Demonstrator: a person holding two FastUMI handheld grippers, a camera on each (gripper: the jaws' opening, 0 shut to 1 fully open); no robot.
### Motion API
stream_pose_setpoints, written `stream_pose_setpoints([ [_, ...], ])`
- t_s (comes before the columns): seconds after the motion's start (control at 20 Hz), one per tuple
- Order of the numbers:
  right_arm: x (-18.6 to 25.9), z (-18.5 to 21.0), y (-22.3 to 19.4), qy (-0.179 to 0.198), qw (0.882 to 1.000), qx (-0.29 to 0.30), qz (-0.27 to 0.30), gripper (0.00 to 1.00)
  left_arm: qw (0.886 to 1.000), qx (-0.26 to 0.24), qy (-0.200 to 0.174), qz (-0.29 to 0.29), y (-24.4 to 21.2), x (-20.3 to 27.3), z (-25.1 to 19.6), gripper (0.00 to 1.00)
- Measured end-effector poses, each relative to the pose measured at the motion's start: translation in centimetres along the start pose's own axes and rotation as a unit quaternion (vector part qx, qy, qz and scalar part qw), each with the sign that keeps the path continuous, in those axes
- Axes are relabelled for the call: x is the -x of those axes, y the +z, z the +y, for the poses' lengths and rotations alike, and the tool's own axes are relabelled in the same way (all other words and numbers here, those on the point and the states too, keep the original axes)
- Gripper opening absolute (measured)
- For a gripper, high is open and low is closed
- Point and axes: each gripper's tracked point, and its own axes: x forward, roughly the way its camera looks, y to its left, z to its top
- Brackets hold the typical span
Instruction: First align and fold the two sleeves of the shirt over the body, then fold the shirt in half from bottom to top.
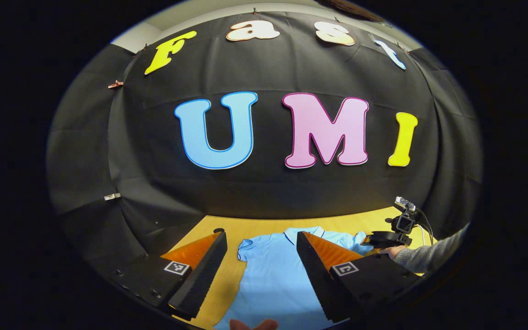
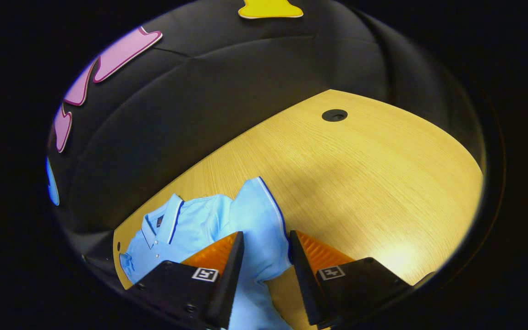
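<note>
Closest to the lens in the right gripper view, the right gripper (image 2: 266, 250) hangs with its two fingers spread apart, the short sleeve with a dark trimmed edge (image 2: 259, 220) lying between them but not pinched. That sleeve belongs to a light blue polo shirt with a white-striped collar (image 2: 186, 224), spread face up on the pale yellow wooden table (image 2: 360, 183); a small round dark grommet (image 2: 334, 115) sits farther back.

In the left gripper view the left gripper (image 1: 261, 256) is likewise open, held above the shirt's body. The other sleeve (image 1: 245, 250) lies out to the side.

By my reckoning nothing is folded yet: both sleeves and the bottom-to-top fold remain. Across the table a grey-sleeved hand (image 1: 394, 251) holds the other gripper. I can't make out any readable brand on the shirt.
</note>
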Motion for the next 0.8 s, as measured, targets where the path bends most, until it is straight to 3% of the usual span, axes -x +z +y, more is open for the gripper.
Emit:
stream_pose_setpoints([
  [0.1, 0.0, -0.5, -0.2, -0.011, 1.000, 0.018, 0.000, 0.50, 1.000, -0.001, 0.002, 0.003, -0.2, 0.0, 0.1, 0.96],
  [0.2, 0.0, -1.0, -0.4, -0.024, 0.999, 0.041, -0.003, 0.25, 1.000, -0.003, 0.004, 0.002, -0.1, 0.1, 0.2, 0.97],
  [0.35, -0.6, -1.3, -1.0, -0.035, 0.995, 0.094, -0.005, 0.23, 1.000, -0.002, 0.007, 0.002, -0.3, 0.2, 0.6, 0.97],
  [0.45, 0.0, -0.9, -0.5, -0.037, 0.993, 0.112, -0.012, 0.10, 1.000, 0.000, 0.010, 0.005, -0.5, 0.4, 1.0, 0.96],
  [0.5, -0.1, -0.9, -0.7, -0.036, 0.993, 0.115, -0.013, 0.17, 1.000, 0.001, 0.013, 0.006, -0.6, 0.5, 1.3, 0.96],
  [0.55, -0.2, -0.9, -0.7, -0.036, 0.992, 0.123, -0.017, 0.05, 1.000, 0.002, 0.016, 0.006, -0.6, 0.7, 1.5, 0.96],
  [0.8, 0.7, 0.0, -0.1, -0.031, 0.987, 0.155, -0.038, 0.05, 1.000, 0.003, 0.022, 0.007, -1.1, 1.4, 2.7, 0.96],
])
